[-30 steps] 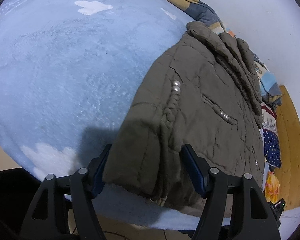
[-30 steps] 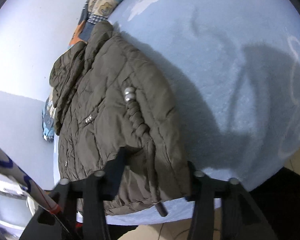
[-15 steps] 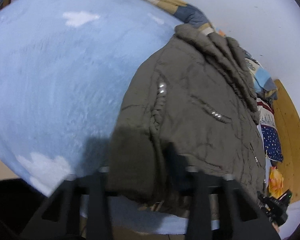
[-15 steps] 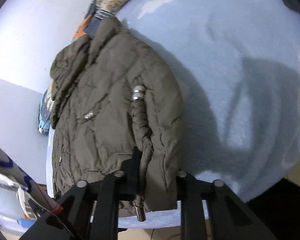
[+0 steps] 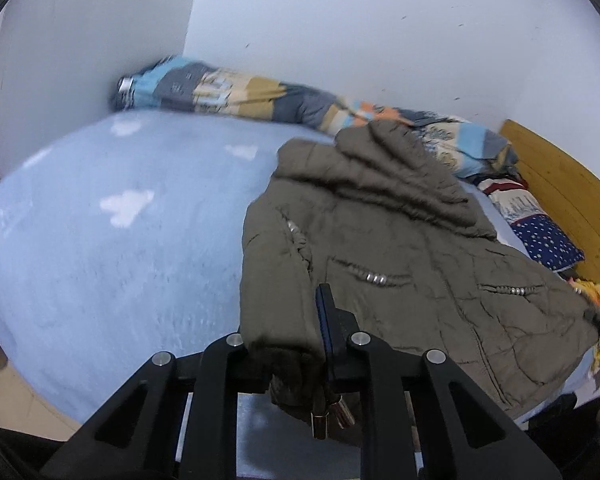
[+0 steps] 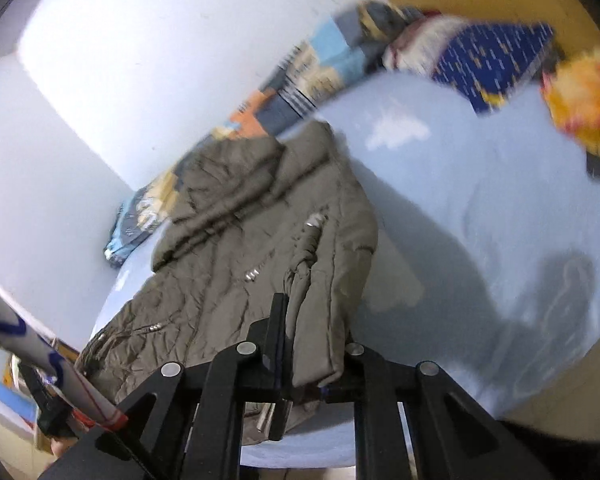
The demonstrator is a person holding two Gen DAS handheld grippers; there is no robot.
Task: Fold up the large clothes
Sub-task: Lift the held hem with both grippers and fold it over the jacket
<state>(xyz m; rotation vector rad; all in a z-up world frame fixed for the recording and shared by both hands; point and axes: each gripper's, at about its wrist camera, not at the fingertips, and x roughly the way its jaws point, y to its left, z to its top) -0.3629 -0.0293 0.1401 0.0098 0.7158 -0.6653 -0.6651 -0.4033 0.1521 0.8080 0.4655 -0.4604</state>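
Observation:
An olive-brown padded jacket [image 5: 400, 248] lies on the light blue bed cover [image 5: 120, 248], its hood toward the wall. My left gripper [image 5: 284, 336] is shut on the jacket's near left hem corner and holds it lifted, with a drawcord end hanging below. In the right wrist view the same jacket [image 6: 252, 248] shows. My right gripper [image 6: 312, 344] is shut on its near right hem corner, also lifted, beside the braided drawcord [image 6: 306, 252].
A rolled patchwork quilt [image 5: 236, 92] lies along the white wall. Dark blue dotted bedding [image 5: 548, 240] and a wooden headboard [image 5: 568, 184] are at the right. A yellow-orange soft item [image 6: 584, 96] sits on the bed cover [image 6: 480, 208]. The bed's near edge is just below both grippers.
Both grippers closed on the jacket's near hem corners and lifted them off the bed. Both cameras tilted up, bringing the wall and headboard into view.

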